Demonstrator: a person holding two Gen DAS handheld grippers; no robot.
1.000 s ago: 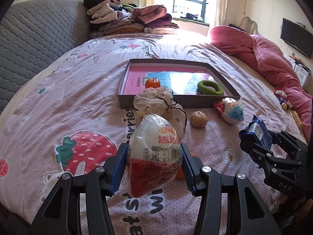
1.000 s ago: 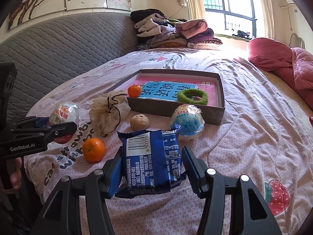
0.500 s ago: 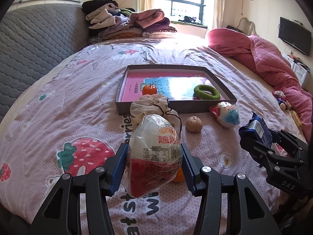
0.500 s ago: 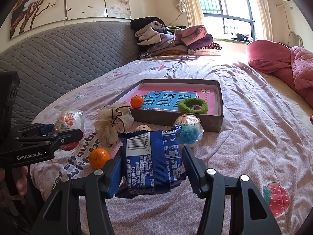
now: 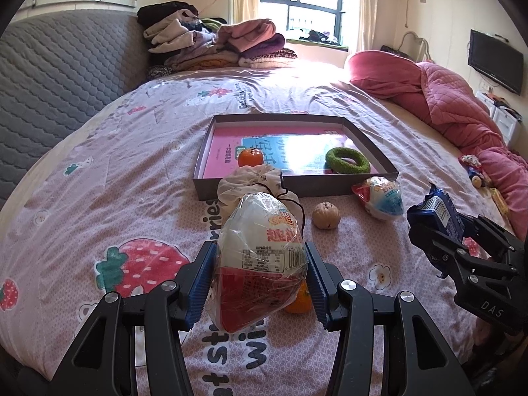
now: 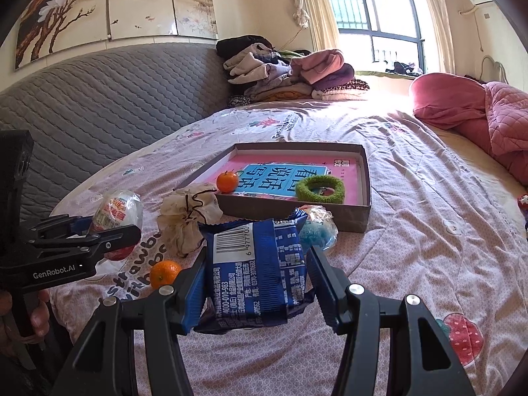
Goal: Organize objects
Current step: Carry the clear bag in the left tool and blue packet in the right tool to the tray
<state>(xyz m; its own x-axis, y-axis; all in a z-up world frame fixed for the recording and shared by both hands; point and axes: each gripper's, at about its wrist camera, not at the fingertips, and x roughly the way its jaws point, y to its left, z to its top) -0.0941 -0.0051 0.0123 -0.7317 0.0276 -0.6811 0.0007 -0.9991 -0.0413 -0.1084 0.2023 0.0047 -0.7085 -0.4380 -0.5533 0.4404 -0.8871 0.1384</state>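
My left gripper is shut on a red and white wrapped egg toy, held above the bedsheet; the same gripper shows at the left of the right wrist view. My right gripper is shut on a blue snack packet, and it appears at the right in the left wrist view. Ahead lies a shallow grey box holding a book, an orange and a green ring. Before the box lie a cloth pouch, a walnut and a blue wrapped egg toy.
A second orange rests on the sheet under the left gripper. Folded clothes are stacked at the bed's far end by the grey headboard. A pink quilt is heaped on the right. A hand holds the left gripper's handle.
Both grippers keep their hold and have tilted up a little, so the box and loose items sit slightly lower in each view. Nothing on the bed has moved.
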